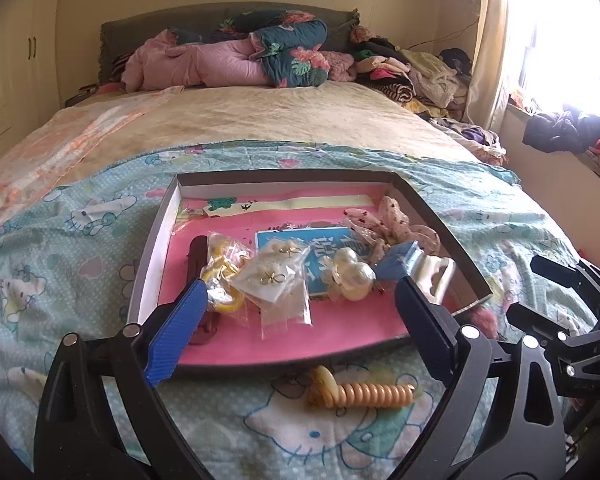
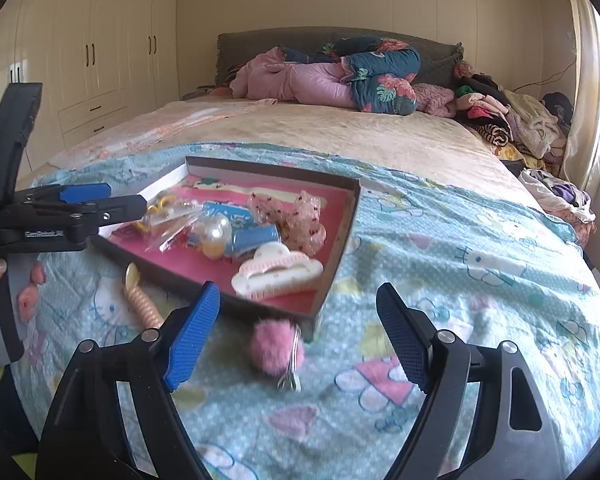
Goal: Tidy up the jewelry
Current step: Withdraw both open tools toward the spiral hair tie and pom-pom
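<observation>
Left tool (image 1: 296,300) released, nothing held, over tray (image 1: 152,240) of bagged jewelry on the bed (image 1: 300,120). Yellow coil tie (image 1: 364,394) at tray's near edge (outside). Pink pom-pom clip (image 2: 278,346) by near-right corner. Right tool (image 2: 300,332) released, empty.

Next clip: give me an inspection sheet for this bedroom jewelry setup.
Surface: bed with cartoon-print sheet.
Job's things: shallow box holding bagged earrings, white claw clip and other accessories; coil hair tie and pink pompom clip lie outside on the sheet.
Clutter: clothes pile, bedding.
Grippers: left gripper open, empty; right gripper open, empty.
Cables: one wire on wall.
Surroundings: wardrobe, bright window.
</observation>
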